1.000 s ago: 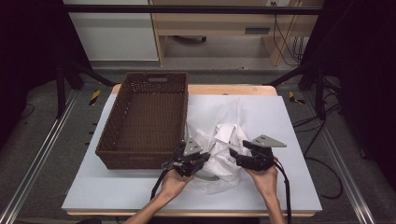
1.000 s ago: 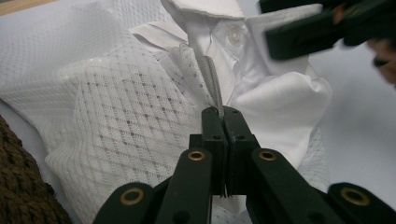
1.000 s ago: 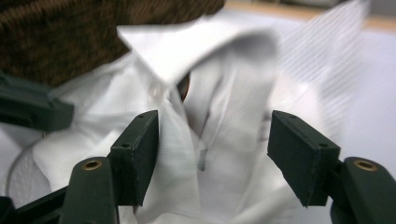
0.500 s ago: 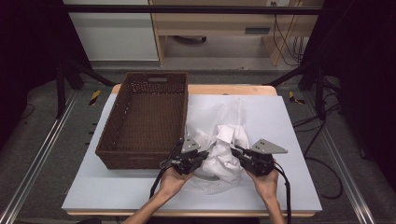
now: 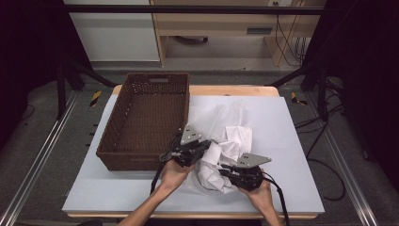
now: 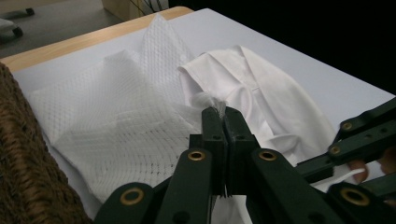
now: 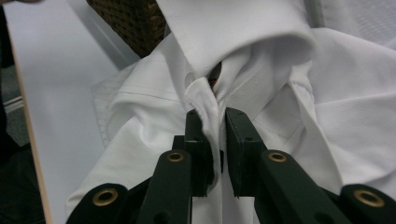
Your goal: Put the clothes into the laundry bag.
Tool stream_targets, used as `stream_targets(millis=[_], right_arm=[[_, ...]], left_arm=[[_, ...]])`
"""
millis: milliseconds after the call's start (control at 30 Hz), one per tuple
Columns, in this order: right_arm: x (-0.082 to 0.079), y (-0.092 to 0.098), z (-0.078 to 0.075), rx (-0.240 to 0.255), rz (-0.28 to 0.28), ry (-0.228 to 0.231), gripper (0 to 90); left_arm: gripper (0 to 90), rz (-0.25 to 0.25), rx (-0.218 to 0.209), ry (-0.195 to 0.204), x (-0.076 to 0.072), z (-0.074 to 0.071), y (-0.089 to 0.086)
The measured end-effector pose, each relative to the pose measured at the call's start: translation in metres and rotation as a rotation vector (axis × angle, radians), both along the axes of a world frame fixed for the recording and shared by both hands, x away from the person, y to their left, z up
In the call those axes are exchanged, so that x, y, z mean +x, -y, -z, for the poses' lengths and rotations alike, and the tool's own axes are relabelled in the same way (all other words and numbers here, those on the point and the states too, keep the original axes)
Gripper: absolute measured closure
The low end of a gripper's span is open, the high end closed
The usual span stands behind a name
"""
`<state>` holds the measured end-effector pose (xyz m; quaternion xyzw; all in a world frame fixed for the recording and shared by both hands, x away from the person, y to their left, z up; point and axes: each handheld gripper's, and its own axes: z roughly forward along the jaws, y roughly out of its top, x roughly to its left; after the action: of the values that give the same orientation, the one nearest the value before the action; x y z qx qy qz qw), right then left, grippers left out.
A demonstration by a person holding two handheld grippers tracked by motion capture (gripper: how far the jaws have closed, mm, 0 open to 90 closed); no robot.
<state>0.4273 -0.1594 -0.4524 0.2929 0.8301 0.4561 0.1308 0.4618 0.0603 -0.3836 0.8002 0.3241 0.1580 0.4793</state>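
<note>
Item: white dress shirt [image 5: 231,149], smooth woven cotton, crumpled in a loose heap with stitched collar and placket folds standing up; lies at the near centre of the tabletop [image 5: 291,141], partly over and inside a white mesh bag [image 5: 221,117].

Mesh bag: fine netting, translucent, limp, spread flat toward 12 o'clock of the shirt, one corner peaked.

Left gripper [image 6: 220,116]: black fingers pressed together, clenched on a thin pinch of the mesh at the shirt's 9 o'clock edge.

Right gripper [image 7: 215,122]: fingers have just been closing; they grasp a raised fold of the shirt near the collar, cloth bunched between the pads, at the heap's 5 o'clock side.

Basket [image 5: 146,117]: rectangular, dark brown wicker, coarse weave, handle slot in the far wall; at 10 o'clock of the shirt, just beside the mesh.

Surface: pale matte tabletop sheet on a light wooden board.

Room: grey floor, metal rails at both sides, pale wooden furniture and cables at 12 o'clock, dark surroundings.
</note>
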Motion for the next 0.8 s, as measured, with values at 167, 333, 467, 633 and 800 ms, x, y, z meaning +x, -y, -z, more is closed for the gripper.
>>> stream_targets(millis=[167,333,467,633,800], right_arm=[[0.015,-0.007,0.001,0.016,0.098,-0.009,79.2],[0.032,-0.018,0.005,0.028,0.250,-0.005,78.2],[0.038,-0.027,0.012,0.013,0.248,-0.021,73.1],[0.029,-0.014,0.003,0.063,0.208,0.007,62.2],[0.013,0.016,-0.026,0.126,0.253,0.104,47.8]], left_arm=[[88.4,0.027,0.034,-0.009,-0.010,0.007,0.001],[88.4,0.040,0.039,-0.058,-0.019,0.025,-0.006],[88.3,0.043,0.068,-0.069,-0.020,0.037,-0.005],[88.2,0.037,0.106,-0.051,-0.020,0.044,-0.004],[88.1,0.031,0.119,-0.034,-0.020,0.043,-0.005]])
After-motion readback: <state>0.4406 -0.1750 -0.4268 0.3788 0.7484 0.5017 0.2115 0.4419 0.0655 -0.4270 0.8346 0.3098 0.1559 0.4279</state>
